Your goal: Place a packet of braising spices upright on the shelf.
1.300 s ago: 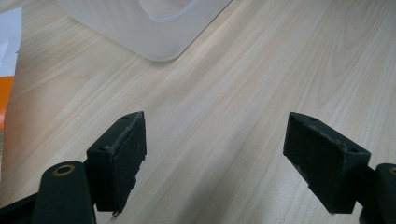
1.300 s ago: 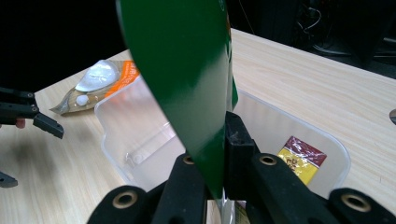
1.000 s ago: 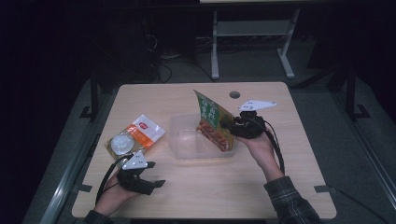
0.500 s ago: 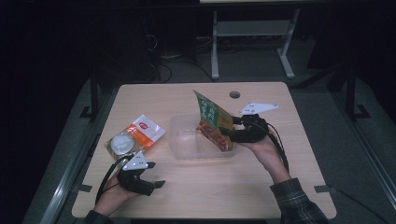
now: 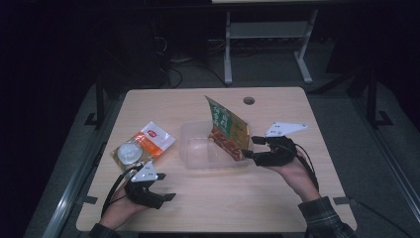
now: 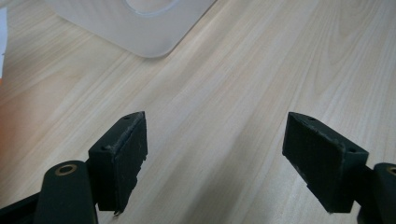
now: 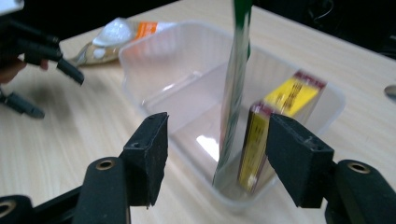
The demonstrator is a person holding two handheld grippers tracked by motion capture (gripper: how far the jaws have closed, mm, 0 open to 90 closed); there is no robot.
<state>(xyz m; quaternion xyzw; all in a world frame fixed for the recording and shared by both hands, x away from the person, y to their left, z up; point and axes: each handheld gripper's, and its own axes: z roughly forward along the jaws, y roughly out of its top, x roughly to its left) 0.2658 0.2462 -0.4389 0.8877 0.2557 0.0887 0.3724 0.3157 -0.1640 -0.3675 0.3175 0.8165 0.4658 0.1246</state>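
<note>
I read the job as packing snack packets into the clear, shallow plastic tub (image 5: 214, 148) at the middle of the light wooden table (image 5: 277, 198). 1 packet is in: the green, orange and red foil snack bag (image 5: 228, 133) stands on edge against the tub's 3 o'clock wall, tipped so its top leans toward 11 o'clock. From the right gripper view the same bag (image 7: 236, 88) rises edge-on inside the tub (image 7: 154, 70), with a yellow panel of it showing low at its right.

My right gripper (image 5: 251, 147) sits just off the tub's 3 o'clock side. Its jaws have just been opening and now stand wide; in its own view the pads flank the bag without pressing on it, so I judge the bag released.

What is left, as I see it: the orange-and-white sachet (image 5: 151, 139) and the round white item in clear wrap (image 5: 128, 151), lying together at the tub's 9 o'clock, outside it. My left gripper (image 5: 163, 191) rests on the table at 7 o'clock, jaws spread wide over bare wood, holding nothing, with a tub corner (image 6: 140, 32) ahead of it.

The bag carries print and the sachet a red mark, but neither is sharp enough for me to read.
</note>
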